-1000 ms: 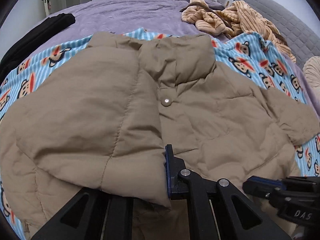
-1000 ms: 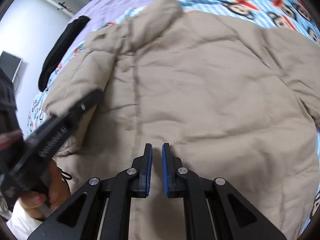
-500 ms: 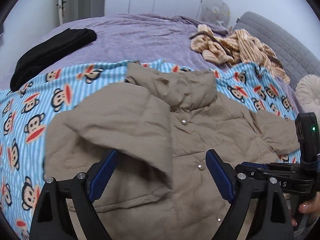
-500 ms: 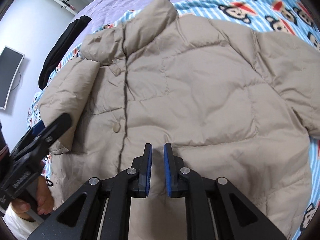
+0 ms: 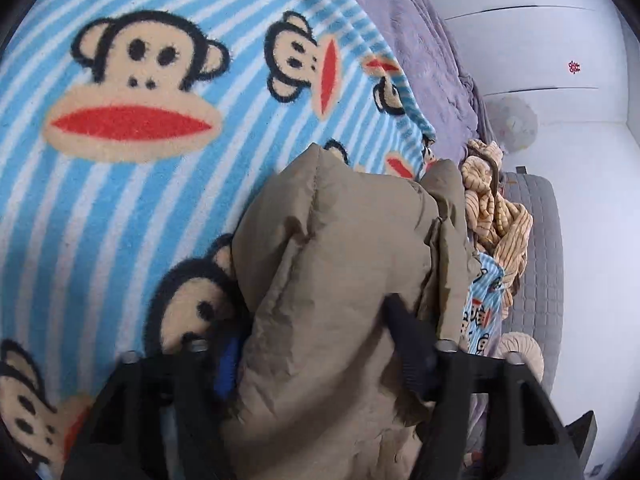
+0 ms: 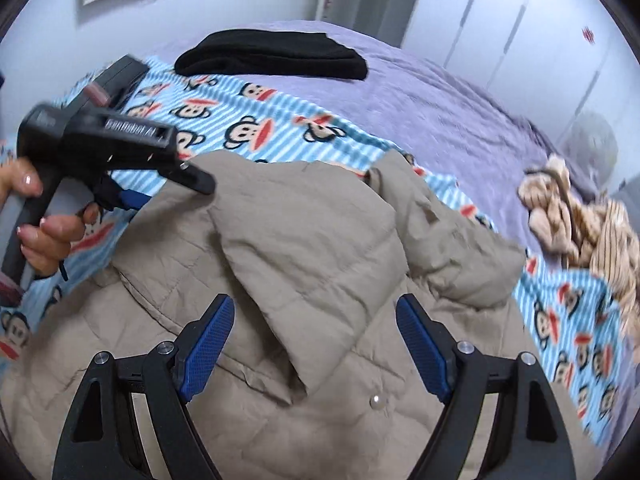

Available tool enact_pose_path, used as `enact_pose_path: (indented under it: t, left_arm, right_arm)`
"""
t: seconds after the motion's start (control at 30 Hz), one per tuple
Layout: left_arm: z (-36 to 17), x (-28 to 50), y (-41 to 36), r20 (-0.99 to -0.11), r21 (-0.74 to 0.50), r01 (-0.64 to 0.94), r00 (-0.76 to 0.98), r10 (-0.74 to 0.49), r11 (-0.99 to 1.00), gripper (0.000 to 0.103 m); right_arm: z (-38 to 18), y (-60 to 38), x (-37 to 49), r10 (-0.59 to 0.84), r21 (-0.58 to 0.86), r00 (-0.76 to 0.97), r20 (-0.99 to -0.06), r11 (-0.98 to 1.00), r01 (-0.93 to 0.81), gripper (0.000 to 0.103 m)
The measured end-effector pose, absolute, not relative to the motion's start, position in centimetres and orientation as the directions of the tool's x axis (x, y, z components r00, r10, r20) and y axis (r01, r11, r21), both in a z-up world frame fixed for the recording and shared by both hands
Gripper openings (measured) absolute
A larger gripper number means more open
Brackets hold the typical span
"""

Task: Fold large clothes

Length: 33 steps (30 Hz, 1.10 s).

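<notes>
A tan puffer jacket [image 6: 320,240] lies front up on the monkey-print blanket [image 6: 280,120], its left sleeve folded over the chest. My left gripper [image 5: 316,356] is rolled sideways at the jacket's [image 5: 340,280] left edge. Its jaws are closing and the padded fabric is squeezed between both fingers. The right wrist view shows that gripper [image 6: 172,196] held by a hand [image 6: 48,236], one finger over the edge and one under it. My right gripper [image 6: 320,344] hovers over the chest; its jaws are opening wide and grip nothing.
A black garment [image 6: 272,56] lies on the purple bedspread [image 6: 440,100] at the back. A striped tan garment [image 6: 592,220] is heaped at the right, near the grey headboard [image 5: 536,240]. White wardrobe doors stand behind the bed.
The left gripper let go of the folded sleeve, opened, swung to the jacket's left edge, rolled over and closed around it. The right gripper went from shut to wide open and rose, rolling.
</notes>
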<state>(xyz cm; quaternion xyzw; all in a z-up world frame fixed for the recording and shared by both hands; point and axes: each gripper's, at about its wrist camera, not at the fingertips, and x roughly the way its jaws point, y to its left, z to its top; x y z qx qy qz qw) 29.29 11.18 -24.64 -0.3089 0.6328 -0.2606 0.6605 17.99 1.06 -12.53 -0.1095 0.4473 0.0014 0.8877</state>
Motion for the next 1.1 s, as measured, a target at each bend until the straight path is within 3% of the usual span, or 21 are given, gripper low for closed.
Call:
enact_pose_path:
  t: [0.03, 0.13, 0.2, 0.27, 0.3, 0.47, 0.57, 0.6, 0.63, 0.7, 0.87, 1.0, 1.1]
  left_arm:
    - [-24.6, 29.2, 10.9, -0.687, -0.726, -0.043, 0.083, -0.722, 0.686, 0.032]
    - [-22.3, 28.2, 9.7, -0.768, -0.612, 0.059, 0.191, -0.611, 0.788, 0.024]
    - [-20.5, 27.4, 8.1, -0.818, -0.484, 0.168, 0.260, -0.513, 0.858, 0.024]
    - [-19.8, 26.6, 6.3, -0.846, -0.375, 0.246, 0.305, -0.438, 0.894, 0.024]
    - [-19.7, 26.4, 5.9, -0.854, -0.334, 0.269, 0.320, -0.411, 0.903, 0.024]
    - [-20.5, 26.3, 4.8, -0.868, -0.261, 0.291, 0.346, -0.356, 0.920, 0.024]
    - [-20.8, 25.9, 4.5, -0.874, -0.228, 0.303, 0.355, -0.331, 0.925, 0.025]
    - [-20.7, 25.9, 4.2, -0.878, -0.193, 0.299, 0.372, -0.300, 0.935, 0.032]
    - [-20.4, 25.7, 4.2, -0.883, -0.152, 0.292, 0.390, -0.263, 0.944, 0.046]
    - [-19.4, 25.5, 4.5, -0.884, -0.061, 0.252, 0.435, -0.170, 0.966, 0.065]
    - [-15.2, 24.8, 7.6, -0.844, -0.072, 0.211, 0.508, -0.172, 0.975, 0.065]
    - [-14.1, 24.1, 7.6, -0.841, -0.095, 0.255, 0.497, -0.215, 0.962, 0.065]
    - [-16.0, 23.9, 5.3, -0.858, -0.085, 0.278, 0.467, -0.213, 0.957, 0.065]
  right_arm:
    - [-13.3, 2.2, 18.6, -0.124, -0.248, 0.601, -0.789, 0.960, -0.127, 0.086]
    - [-14.9, 3.8, 20.2, -0.197, -0.354, 0.596, -0.779, 0.922, -0.157, 0.086]
    - [-15.7, 3.6, 20.8, -0.260, -0.421, 0.606, -0.752, 0.897, -0.137, 0.081]
    - [-15.7, 2.1, 20.6, -0.305, -0.442, 0.620, -0.723, 0.894, -0.077, 0.039]
    - [-15.5, 1.0, 20.5, -0.311, -0.418, 0.613, -0.726, 0.908, -0.034, 0.011]
    - [-15.8, -9.5, 16.9, -0.270, -0.110, 0.538, -0.798, 0.944, 0.310, 0.011]
    - [-19.5, -15.9, 13.6, -0.031, 0.253, 0.496, -0.868, 0.831, 0.495, 0.011]
    - [-21.1, -17.3, 12.6, 0.047, 0.350, 0.498, -0.866, 0.767, 0.537, 0.011]
    - [-22.6, -18.7, 11.6, 0.125, 0.452, 0.520, -0.845, 0.686, 0.570, 0.010]
    - [-23.6, -20.2, 10.0, 0.217, 0.581, 0.574, -0.790, 0.565, 0.586, 0.010]
    - [-23.0, -21.6, 6.3, 0.314, 0.636, 0.557, -0.769, 0.466, 0.616, 0.019]
    - [-17.6, -21.6, 3.7, 0.074, 0.469, 0.562, -0.824, 0.646, 0.603, 0.021]
    - [-15.2, -21.6, 6.8, 0.078, 0.454, 0.613, -0.786, 0.745, 0.488, 0.021]
